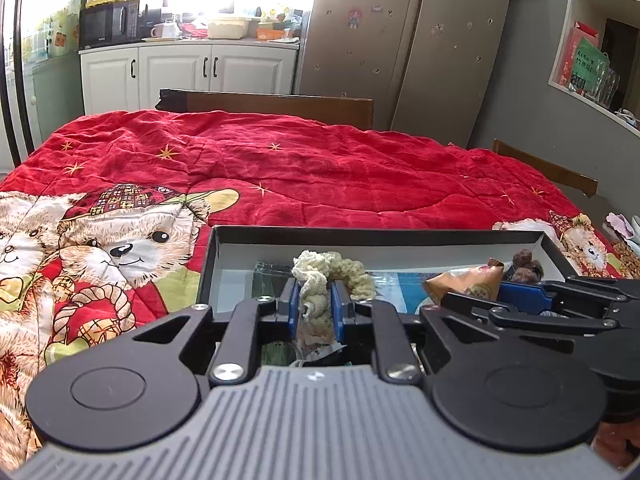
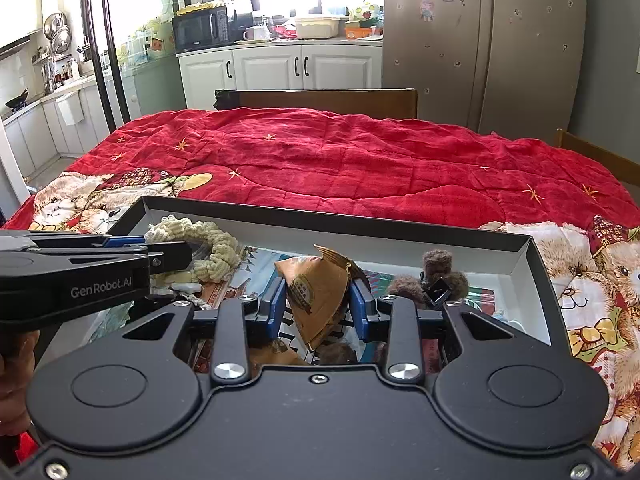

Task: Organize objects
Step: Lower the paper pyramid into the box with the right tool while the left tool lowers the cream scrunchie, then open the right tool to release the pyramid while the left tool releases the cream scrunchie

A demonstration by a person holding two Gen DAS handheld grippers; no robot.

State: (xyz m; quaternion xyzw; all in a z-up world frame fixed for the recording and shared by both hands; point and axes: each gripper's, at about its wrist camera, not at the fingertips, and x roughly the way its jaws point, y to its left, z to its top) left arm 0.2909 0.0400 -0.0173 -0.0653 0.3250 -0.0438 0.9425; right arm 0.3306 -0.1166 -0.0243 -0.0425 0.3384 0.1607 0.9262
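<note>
Clutter already fills the shallow black-walled box point(image 2: 532, 248) that sits on the red teddy-bear quilt point(image 1: 304, 168): a cream crocheted piece point(image 1: 320, 270) at its left end, a tan snack packet point(image 2: 320, 288) near the middle, brown fuzzy pompoms point(image 2: 438, 272) towards the right, all lying over printed cards or packets on the box floor. Judging by the bare quilt around it, most of the gathering looks done, and what remains seems to be settling these last two items and letting go of them; whether anything else waits outside the views cannot be told.

The left gripper point(image 1: 316, 306) stands over the box's left end with its blue pads point(image 1: 294, 308) set narrowly on either side of the crocheted piece. A strand of the yarn hangs between them, and thin gaps show along the pads, so the grip looks slackened rather than clamped; the piece rests mostly on the box contents beyond the tips.

The right gripper point(image 2: 318, 308) hovers over the middle of the box, jaws at a moderate width with the snack packet standing tilted between them. The left pad point(image 2: 276, 308) meets the packet's edge, while the right pad appears slightly clear of it, so I cannot tell if the packet is truly pinched or only leaning there
</note>
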